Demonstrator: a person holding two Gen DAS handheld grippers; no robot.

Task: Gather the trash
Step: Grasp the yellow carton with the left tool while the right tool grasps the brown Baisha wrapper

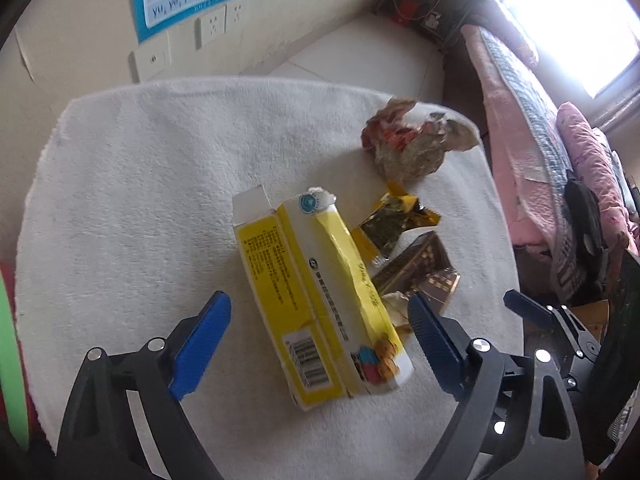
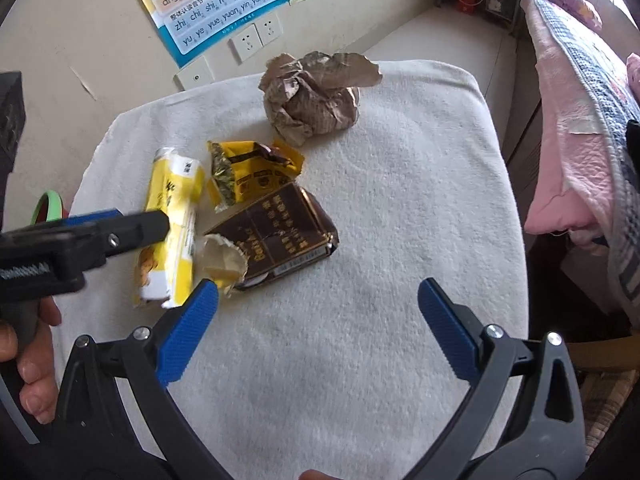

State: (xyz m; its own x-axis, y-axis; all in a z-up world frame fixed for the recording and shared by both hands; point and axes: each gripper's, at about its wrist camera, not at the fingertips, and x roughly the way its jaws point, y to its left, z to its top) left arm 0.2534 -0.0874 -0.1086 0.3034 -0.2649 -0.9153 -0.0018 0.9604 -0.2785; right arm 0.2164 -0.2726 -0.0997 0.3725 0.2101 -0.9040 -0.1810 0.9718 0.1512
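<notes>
A crushed yellow and white carton lies on the white towel, between the open blue fingers of my left gripper. It shows at the left in the right wrist view. Beside it lie a small yellow wrapper, a brown torn packet and a crumpled brown paper ball. My right gripper is open and empty over bare towel, just right of the brown packet. The left gripper shows at the carton.
The towel covers a round-edged table by a wall with sockets and a poster. A bed with pink quilts stands to the right. A green and red object sits at the left edge.
</notes>
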